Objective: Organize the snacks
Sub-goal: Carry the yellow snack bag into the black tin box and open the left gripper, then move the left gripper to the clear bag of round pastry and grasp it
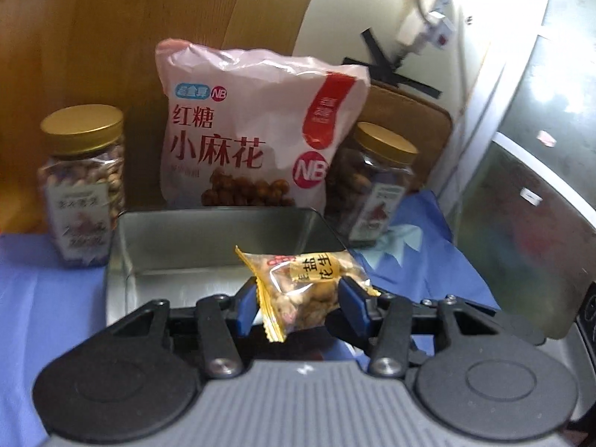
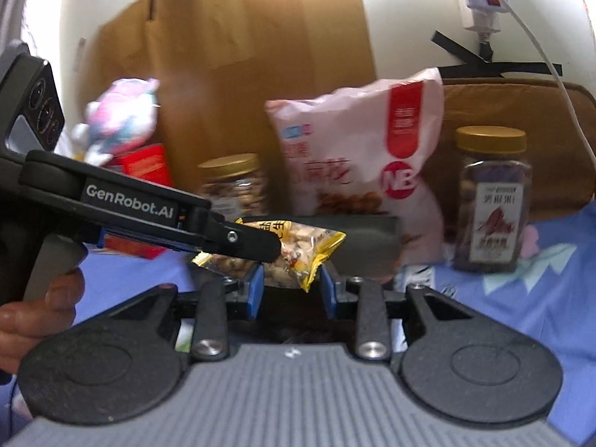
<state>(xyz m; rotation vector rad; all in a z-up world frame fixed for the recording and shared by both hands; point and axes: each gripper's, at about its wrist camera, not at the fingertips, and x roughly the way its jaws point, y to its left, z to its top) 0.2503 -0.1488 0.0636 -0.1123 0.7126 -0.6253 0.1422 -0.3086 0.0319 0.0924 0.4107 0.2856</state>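
My left gripper [image 1: 298,298] is shut on a small clear peanut packet [image 1: 313,275] with yellow ends, held just in front of an open metal tin [image 1: 208,231]. In the right wrist view the left gripper [image 2: 268,249] crosses from the left over my right gripper [image 2: 290,287], which is shut on a peanut packet [image 2: 298,264]; the two packets overlap there. The tin [image 2: 376,223] lies behind them. A pink snack bag [image 1: 253,130] [image 2: 357,149] stands behind the tin, between two gold-lidded jars [image 1: 83,186] [image 1: 376,186].
A blue cloth [image 2: 540,298] covers the surface. A plush toy [image 2: 119,111] and a red box [image 2: 145,164] sit at the back left, cardboard [image 2: 242,37] and a brown cushion [image 2: 521,104] against the wall. A hand [image 2: 37,309] grips the left gripper's handle.
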